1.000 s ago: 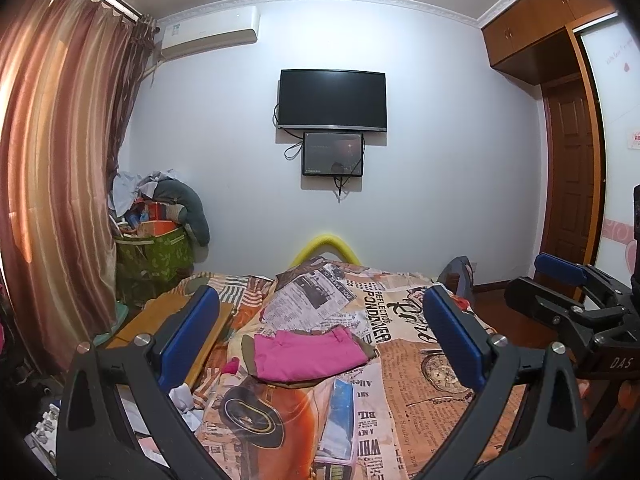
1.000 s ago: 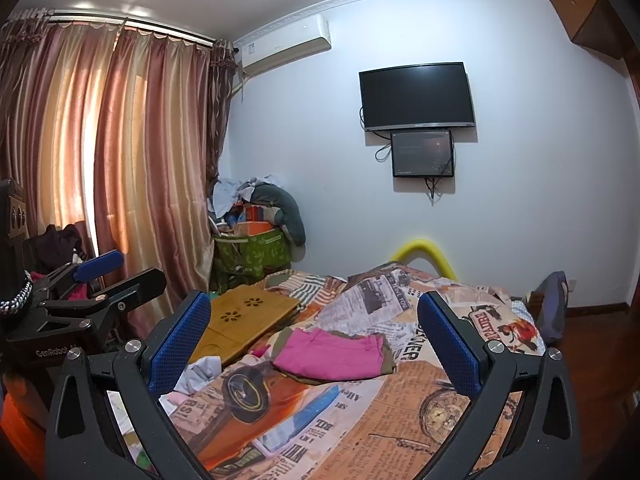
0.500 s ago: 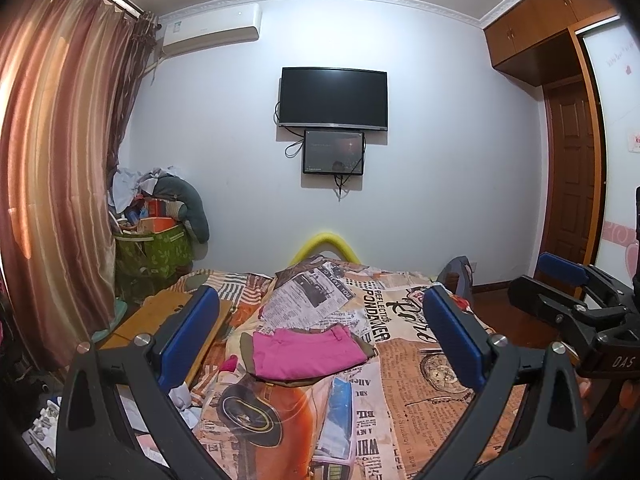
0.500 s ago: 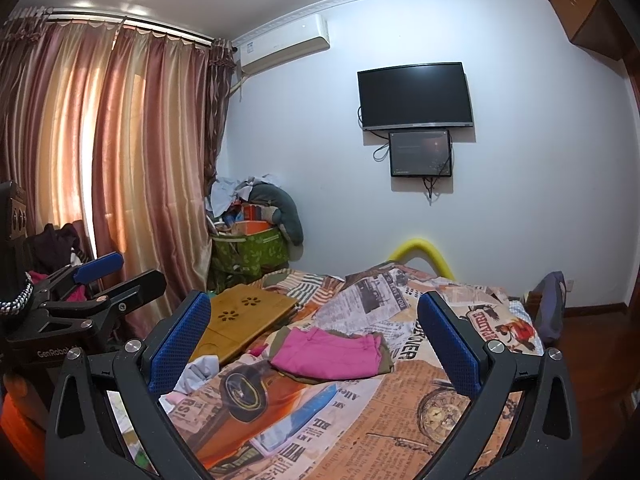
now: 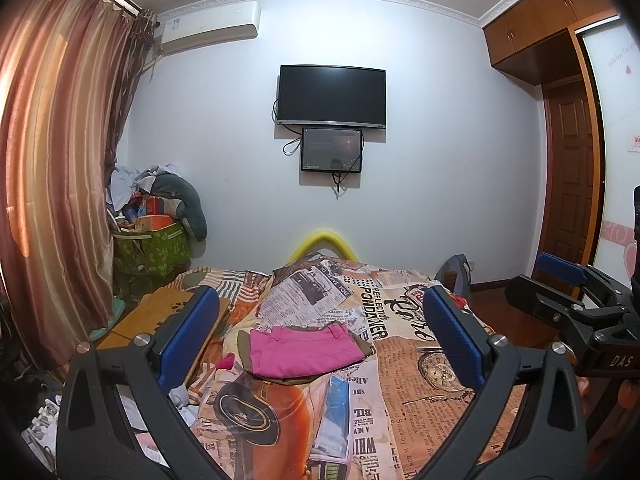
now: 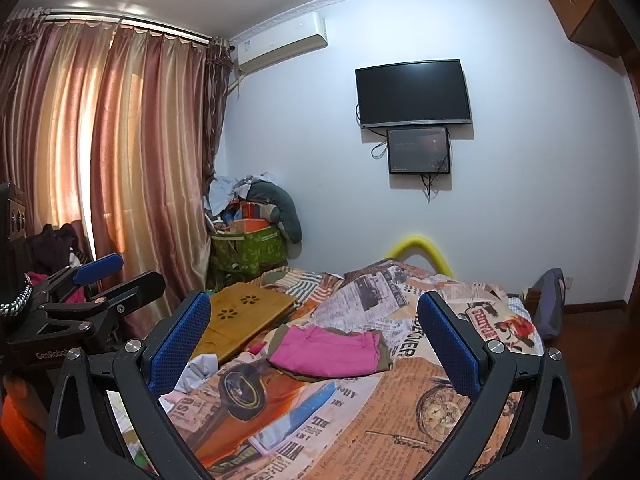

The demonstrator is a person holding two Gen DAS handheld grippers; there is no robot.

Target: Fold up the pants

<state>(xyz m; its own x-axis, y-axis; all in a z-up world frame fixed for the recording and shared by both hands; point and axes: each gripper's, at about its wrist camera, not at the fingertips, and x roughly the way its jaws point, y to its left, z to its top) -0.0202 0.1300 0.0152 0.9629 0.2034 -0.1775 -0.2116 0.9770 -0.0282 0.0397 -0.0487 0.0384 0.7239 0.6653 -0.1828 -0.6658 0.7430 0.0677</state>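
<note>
Pants (image 5: 304, 350), pink, lie folded on bed (image 5: 420, 364) atop an olive garment; soft, light, prob. floppy — pinch waistband edge. Left gripper (image 5: 318, 340) & right gripper (image 6: 314, 344) both spread wide, empty, held well short of them.

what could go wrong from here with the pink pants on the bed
1. The pink pants lie on top of an olive garment; a low pinch might lift both.
2. They look folded already and sit on a rumpled printed bedspread, so a grab could drag it up or undo the fold.
3. Both the left gripper and right gripper are open and far from the pants; the wooden lap desk lies close beside them and could be bumped.
</note>
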